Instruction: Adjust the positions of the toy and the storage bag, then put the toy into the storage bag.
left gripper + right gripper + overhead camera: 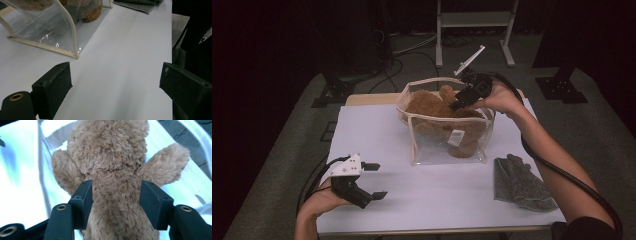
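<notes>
Brown plush bear [112, 177]: right gripper [115, 195] jaws clamp its body, seen close in the right gripper view. High view: bear inside clear pouch [447, 150]. Left gripper [371, 181]: jaws spread wide, nothing between, over white table [422, 200].

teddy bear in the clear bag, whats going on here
A person works at a white table with a gripper in each hand. The right gripper reaches into the top of the clear bag, its jaws on either side of the brown teddy bear; whether the pads press isn't clear. The left gripper is open over bare table, holding nothing. A grey cloth lies right of the bag.
</notes>
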The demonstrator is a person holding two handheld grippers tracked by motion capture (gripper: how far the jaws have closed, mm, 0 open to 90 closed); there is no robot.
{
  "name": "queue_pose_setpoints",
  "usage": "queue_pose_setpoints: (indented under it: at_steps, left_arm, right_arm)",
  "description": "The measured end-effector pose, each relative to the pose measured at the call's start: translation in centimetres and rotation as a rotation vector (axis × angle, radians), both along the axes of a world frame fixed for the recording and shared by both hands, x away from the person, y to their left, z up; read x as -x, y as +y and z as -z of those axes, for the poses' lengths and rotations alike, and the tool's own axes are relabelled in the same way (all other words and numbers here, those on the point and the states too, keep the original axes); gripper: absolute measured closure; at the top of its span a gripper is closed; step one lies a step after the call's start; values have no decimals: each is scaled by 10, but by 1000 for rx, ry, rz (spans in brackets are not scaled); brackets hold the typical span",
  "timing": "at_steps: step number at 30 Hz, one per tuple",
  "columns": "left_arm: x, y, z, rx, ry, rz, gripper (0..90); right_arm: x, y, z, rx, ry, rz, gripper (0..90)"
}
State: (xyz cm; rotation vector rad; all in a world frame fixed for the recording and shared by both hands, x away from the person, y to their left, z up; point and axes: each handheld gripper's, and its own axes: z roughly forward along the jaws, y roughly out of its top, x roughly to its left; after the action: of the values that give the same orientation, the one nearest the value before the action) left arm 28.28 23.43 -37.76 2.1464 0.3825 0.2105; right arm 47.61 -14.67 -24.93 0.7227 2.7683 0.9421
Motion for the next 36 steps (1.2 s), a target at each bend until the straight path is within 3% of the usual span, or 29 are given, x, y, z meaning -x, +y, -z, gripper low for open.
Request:
queue_pose_setpoints:
  at_steps: [6,20,33,36]
  left_arm:
    - [-2,-1,0,11,-2,3,94]
    - [-2,-4,3,3,8,9,92]
    - [-3,-6,3,-4,6,8,92]
    - [-3,-6,3,18,3,7,91]
  right_arm:
    - [11,-12,-9,-49,-5,-15,383]
    - [31,-36,-23,-96,-39,4,328]
    - [49,-63,-20,-133,-42,24,315]
    - [54,-72,-19,-138,-36,38,314]
